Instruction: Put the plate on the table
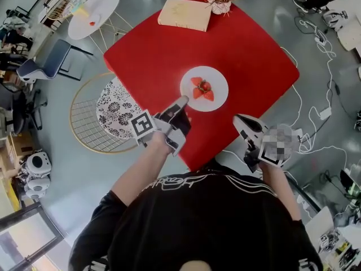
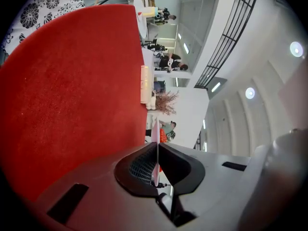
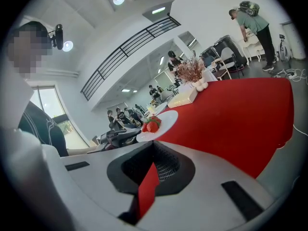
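Nearest, the right gripper (image 1: 240,119) hung closed and empty over the near corner of the red table (image 1: 152,49). The left gripper (image 1: 183,100) was clamped on the near-left rim of the plate (image 1: 220,79) — plate just beyond its tips, flat on the table, round, face up — strawberries (image 1: 203,88) in the middle.

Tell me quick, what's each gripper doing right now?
Left gripper: closed on the rim of the plate.
Right gripper: closed, holding nothing.
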`<state>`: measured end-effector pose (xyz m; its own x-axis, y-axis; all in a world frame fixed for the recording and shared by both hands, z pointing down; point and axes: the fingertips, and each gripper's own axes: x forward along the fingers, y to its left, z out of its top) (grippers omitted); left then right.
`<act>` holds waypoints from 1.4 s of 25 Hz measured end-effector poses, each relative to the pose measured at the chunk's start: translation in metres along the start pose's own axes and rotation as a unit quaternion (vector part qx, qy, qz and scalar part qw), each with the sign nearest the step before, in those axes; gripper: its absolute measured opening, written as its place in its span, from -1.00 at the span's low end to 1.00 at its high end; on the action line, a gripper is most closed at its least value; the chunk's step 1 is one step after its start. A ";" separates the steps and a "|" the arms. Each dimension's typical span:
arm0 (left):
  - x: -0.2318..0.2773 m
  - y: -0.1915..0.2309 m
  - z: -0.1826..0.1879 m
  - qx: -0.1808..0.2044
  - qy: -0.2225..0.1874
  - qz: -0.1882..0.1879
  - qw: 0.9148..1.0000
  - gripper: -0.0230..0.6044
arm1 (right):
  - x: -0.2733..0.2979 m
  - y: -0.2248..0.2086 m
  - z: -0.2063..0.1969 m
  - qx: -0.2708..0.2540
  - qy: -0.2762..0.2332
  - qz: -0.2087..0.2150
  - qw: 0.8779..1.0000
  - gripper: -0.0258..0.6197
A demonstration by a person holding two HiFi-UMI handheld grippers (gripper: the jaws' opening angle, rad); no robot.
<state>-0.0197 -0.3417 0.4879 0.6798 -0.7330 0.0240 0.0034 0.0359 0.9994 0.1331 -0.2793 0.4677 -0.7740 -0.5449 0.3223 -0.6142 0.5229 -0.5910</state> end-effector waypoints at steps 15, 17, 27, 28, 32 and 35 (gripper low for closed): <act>0.044 0.053 0.033 0.006 -0.020 0.053 0.998 -0.88 | 0.028 -0.022 0.011 0.008 0.019 0.019 1.000 -0.90; 0.048 0.057 0.037 -0.003 -0.024 0.053 0.998 -0.88 | 0.030 -0.025 0.011 0.009 0.020 0.019 1.000 -0.90; 0.051 0.077 0.044 0.008 -0.023 0.088 0.996 -0.88 | 0.037 -0.030 0.006 0.019 0.026 0.022 0.999 -0.90; 0.050 0.080 0.044 0.008 -0.023 0.097 0.995 -0.87 | 0.038 -0.030 0.006 0.020 0.027 0.022 0.999 -0.90; 0.050 0.086 0.044 0.001 -0.026 0.103 0.994 -0.87 | 0.038 -0.031 0.005 0.022 0.029 0.022 0.999 -0.90; 0.050 0.089 0.044 -0.002 -0.027 0.110 0.994 -0.87 | 0.038 -0.032 0.003 0.025 0.030 0.022 0.999 -0.90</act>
<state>-0.0181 -0.4053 0.5790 0.6237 -0.7429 0.2431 -0.1373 0.2020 0.9697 0.1239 -0.3194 0.4967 -0.8083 -0.4818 0.3383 -0.5727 0.5107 -0.6412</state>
